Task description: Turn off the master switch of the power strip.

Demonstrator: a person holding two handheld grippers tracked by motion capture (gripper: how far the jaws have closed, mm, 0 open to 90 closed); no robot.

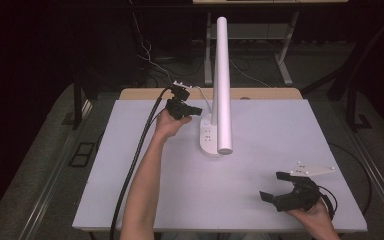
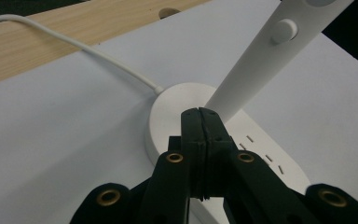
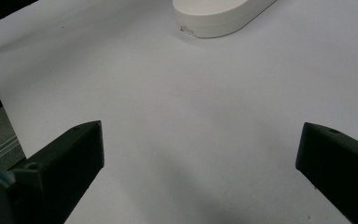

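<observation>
Lamp (image 1: 220, 90) of smooth white plastic stood mid-table, oval base (image 2: 177, 112), tubular head, left gripper (image 2: 199, 114) pressed together, tips over the base, right gripper (image 3: 200, 154) spread wide above matte white tabletop (image 1: 260, 200).

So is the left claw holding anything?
No, the left claw is shut with its tips pressed together, empty, over the lamp base.

No readable text, labels or numbers anywhere
</observation>
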